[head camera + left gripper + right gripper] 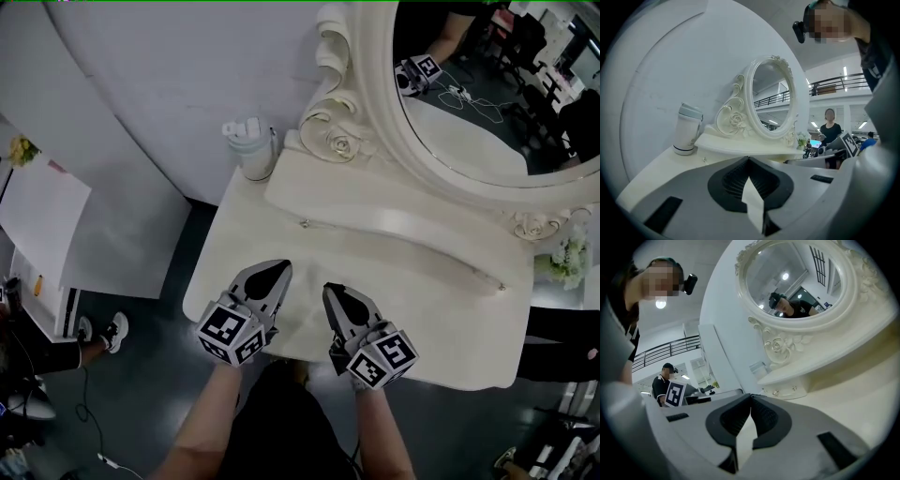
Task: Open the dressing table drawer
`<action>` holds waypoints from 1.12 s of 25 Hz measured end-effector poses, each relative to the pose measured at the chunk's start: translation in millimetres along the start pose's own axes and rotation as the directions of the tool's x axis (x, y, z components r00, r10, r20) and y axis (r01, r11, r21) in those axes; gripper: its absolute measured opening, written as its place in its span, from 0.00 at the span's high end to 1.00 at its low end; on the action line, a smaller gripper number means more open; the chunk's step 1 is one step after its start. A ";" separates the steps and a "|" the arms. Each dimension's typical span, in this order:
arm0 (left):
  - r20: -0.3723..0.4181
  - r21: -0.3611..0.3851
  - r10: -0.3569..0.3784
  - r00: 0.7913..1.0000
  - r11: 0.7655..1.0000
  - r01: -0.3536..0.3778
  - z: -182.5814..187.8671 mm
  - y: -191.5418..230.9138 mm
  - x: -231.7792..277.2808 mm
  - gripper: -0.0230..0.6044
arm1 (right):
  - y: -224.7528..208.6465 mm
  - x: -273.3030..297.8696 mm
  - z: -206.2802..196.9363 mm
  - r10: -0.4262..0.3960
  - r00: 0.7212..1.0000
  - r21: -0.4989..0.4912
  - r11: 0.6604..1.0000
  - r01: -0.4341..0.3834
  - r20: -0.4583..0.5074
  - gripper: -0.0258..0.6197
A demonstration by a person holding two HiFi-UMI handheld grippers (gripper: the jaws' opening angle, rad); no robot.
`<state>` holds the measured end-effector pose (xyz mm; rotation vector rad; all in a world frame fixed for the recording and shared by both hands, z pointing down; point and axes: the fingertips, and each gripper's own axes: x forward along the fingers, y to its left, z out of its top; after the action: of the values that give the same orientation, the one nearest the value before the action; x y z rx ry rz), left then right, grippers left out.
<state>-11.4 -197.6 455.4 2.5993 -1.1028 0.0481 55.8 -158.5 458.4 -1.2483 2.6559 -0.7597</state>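
Observation:
The cream dressing table (450, 328) carries a raised shelf under an oval mirror (469, 84). Small drawer knobs show below the shelf's front edge: one on the left (305, 223), one on the right (501, 287). They also appear in the left gripper view (704, 160) and the right gripper view (776, 393). The drawer fronts look closed. My left gripper (281, 267) (749, 159) hovers over the tabletop's near part, shut on nothing. My right gripper (330, 289) (750, 395) is beside it, jaw tips together, holding nothing. Both point towards the shelf and are apart from the knobs.
A white lidded cup (251, 145) (687, 130) stands at the table's back left corner. White flowers (567, 258) sit at the far right. A white cabinet (56, 234) stands to the left on the dark floor, with a person's shoe (112, 330) near it.

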 end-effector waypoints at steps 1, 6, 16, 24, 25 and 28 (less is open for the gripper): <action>-0.003 -0.006 -0.002 1.000 1.000 0.002 -1.3 3.1 4.6 0.96 | -2.6 4.2 -0.7 -0.002 1.000 0.000 1.000 0.002 -0.003 0.95; -0.027 -0.040 -0.011 1.000 0.999 0.010 -8.2 16.1 27.5 0.96 | -16.0 23.2 -2.1 -0.016 1.000 0.021 1.000 0.016 -0.009 0.95; -0.081 -0.073 0.025 0.996 0.997 -0.031 -20.7 45.0 66.4 0.88 | -40.2 54.6 -9.5 -0.037 0.999 0.074 0.997 0.039 -0.019 0.95; -0.177 -0.101 0.094 0.980 0.989 -0.113 -36.3 57.3 89.3 0.75 | -50.3 57.7 -10.6 -0.045 0.999 0.105 0.993 0.045 -0.007 0.95; -0.183 -0.111 0.096 0.978 0.987 -0.118 -37.0 58.2 91.8 0.74 | -51.1 57.3 -10.5 -0.046 0.999 0.108 0.993 0.046 -0.004 0.95; -0.217 -0.081 0.127 0.968 0.986 -0.148 -38.7 60.5 96.0 0.74 | -52.4 55.4 -9.9 -0.045 0.999 0.121 0.992 0.044 0.005 0.95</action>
<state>16.8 -292.2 523.4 2.3650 -1.1745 0.2890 52.7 -224.1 498.3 -1.2808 2.5409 -0.9056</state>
